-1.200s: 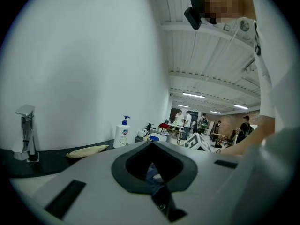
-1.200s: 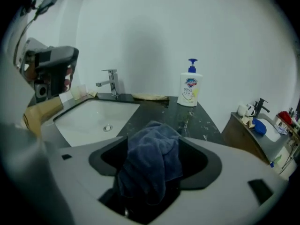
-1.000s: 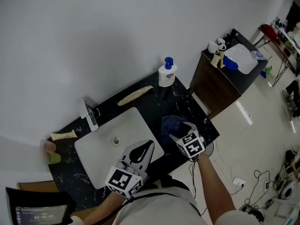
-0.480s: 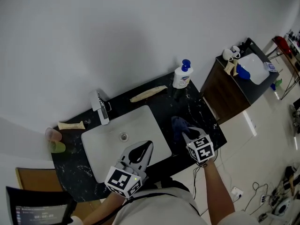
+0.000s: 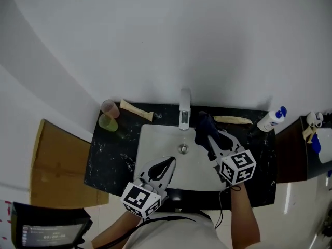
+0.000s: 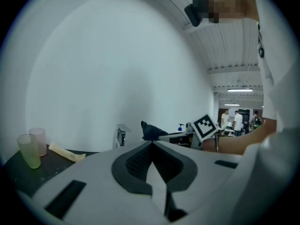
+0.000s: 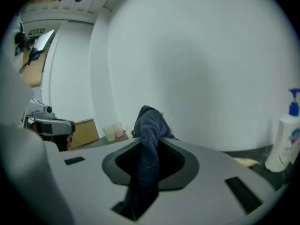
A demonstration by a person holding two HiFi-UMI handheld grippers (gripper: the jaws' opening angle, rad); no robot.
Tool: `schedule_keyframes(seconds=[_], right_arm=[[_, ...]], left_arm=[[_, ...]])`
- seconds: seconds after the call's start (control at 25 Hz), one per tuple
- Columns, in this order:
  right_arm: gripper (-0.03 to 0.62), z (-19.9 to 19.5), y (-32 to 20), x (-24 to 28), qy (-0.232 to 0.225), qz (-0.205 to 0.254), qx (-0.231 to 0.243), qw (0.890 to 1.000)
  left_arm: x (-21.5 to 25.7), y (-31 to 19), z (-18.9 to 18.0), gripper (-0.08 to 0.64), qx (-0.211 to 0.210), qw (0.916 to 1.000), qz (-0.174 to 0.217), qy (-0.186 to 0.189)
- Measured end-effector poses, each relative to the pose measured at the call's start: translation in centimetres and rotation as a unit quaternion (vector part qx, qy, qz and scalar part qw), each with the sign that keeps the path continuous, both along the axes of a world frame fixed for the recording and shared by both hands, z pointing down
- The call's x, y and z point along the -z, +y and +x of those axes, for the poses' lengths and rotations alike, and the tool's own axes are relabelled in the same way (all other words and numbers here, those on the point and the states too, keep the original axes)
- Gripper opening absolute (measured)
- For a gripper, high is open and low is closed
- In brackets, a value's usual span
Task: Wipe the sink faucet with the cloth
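Note:
The chrome faucet [image 5: 184,115] stands at the back rim of the white sink [image 5: 150,149]. My right gripper [image 5: 208,134] is shut on a dark blue cloth [image 5: 203,124], held up just right of the faucet; whether the two touch I cannot tell. In the right gripper view the cloth [image 7: 149,125] bunches up between the jaws and hangs down through them. My left gripper [image 5: 170,163] hovers over the basin's front half, shut and holding nothing. The left gripper view shows the faucet [image 6: 122,136] and the cloth [image 6: 152,131] ahead.
A pink cup [image 5: 109,108] and a green cup [image 5: 108,122] stand on the black counter [image 5: 111,154] at the back left, beside a beige tube [image 5: 136,110]. A soap bottle [image 5: 272,120] stands at the back right. A cardboard box [image 5: 57,165] lies left of the counter.
The right gripper has lifted the cloth off the counter right of the basin and carried it up beside the faucet. The left gripper has moved further over the basin.

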State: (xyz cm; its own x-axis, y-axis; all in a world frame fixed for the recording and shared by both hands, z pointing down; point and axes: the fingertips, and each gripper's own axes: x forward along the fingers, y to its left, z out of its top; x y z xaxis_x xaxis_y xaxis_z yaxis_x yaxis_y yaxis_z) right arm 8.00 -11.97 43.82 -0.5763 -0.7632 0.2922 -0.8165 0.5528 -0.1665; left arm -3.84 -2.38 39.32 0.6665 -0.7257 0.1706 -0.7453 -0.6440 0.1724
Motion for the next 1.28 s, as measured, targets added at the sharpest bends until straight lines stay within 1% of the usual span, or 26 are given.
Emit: schedule_keyframes(seconds=[0.04, 0.12, 0.24, 0.36, 0.48, 0.6, 0.64, 0.72, 0.84, 0.92, 1.0, 1.08, 1.12, 1.24, 1.28], right_arm=[[0.089, -1.3, -1.1, 0.7, 0.008, 0.009, 0.014, 1.0], [0.089, -3.2, -2.4, 1.3, 0.02, 0.016, 0.03, 0.999], [0.089, -5.7, -2.3, 1.5, 0.036, 0.025, 0.057, 0.997], [0.089, -7.3, -2.0, 0.9, 0.056, 0.031, 0.079, 0.995], [0.089, -7.5, -2.3, 1.1, 0.056, 0.037, 0.077, 0.995], [0.089, -6.4, -2.9, 3.8, 0.024, 0.056, 0.06, 0.996], [0.089, -6.0, -3.7, 4.7, 0.021, 0.061, 0.053, 0.996], [0.089, -5.7, -5.9, 5.9, 0.041, 0.073, 0.05, 0.995], [0.089, -6.7, -9.0, 6.4, 0.087, 0.077, 0.081, 0.99], [0.089, -7.9, -10.0, 5.6, 0.121, 0.066, 0.114, 0.984], [0.089, -8.7, -10.1, 4.1, 0.16, 0.046, 0.142, 0.976], [0.089, -8.8, -10.4, 2.7, 0.194, 0.037, 0.15, 0.969], [0.089, -8.7, -11.0, 2.3, 0.198, 0.035, 0.146, 0.969], [0.089, -8.3, -14.1, 2.0, 0.182, 0.024, 0.123, 0.975], [0.089, -8.2, -15.3, 2.1, 0.183, 0.021, 0.116, 0.976]], left_arm=[[0.0, -0.1, -1.2, 0.0, 0.018, 0.9998, 0.0, 0.001], [-0.1, -0.3, -3.1, 0.0, 0.037, 0.9993, -0.001, 0.003], [-0.3, -0.5, -4.8, 0.0, 0.053, 0.9986, -0.005, 0.005], [-0.5, -0.7, -5.4, 0.0, 0.062, 0.9981, -0.008, 0.005], [-0.5, -1.0, -5.6, 0.0, 0.061, 0.9981, -0.007, 0.006], [-0.2, -1.3, -5.6, 0.0, 0.059, 0.9982, -0.003, 0.007], [-0.1, -1.4, -5.7, 0.0, 0.059, 0.9982, -0.003, 0.007], [-0.2, -1.6, -5.9, 0.0, 0.061, 0.9981, -0.004, 0.007], [-0.2, -1.9, -5.8, 0.0, 0.061, 0.9981, -0.011, 0.004], [-0.2, -2.0, -5.9, 0.0, 0.063, 0.9979, -0.01, 0.003], [-0.4, -2.1, -6.1, 0.0, 0.067, 0.9977, -0.006, 0.005], [-0.5, -2.3, -6.4, 0.0, 0.073, 0.9973, -0.008, 0.006], [-0.4, -2.6, -6.7, 0.0, 0.077, 0.9969, -0.011, 0.005], [-0.6, -3.1, -7.2, 0.0, 0.083, 0.9964, -0.015, 0.006], [-0.8, -3.2, -7.2, 0.0, 0.082, 0.9965, -0.015, 0.007]])
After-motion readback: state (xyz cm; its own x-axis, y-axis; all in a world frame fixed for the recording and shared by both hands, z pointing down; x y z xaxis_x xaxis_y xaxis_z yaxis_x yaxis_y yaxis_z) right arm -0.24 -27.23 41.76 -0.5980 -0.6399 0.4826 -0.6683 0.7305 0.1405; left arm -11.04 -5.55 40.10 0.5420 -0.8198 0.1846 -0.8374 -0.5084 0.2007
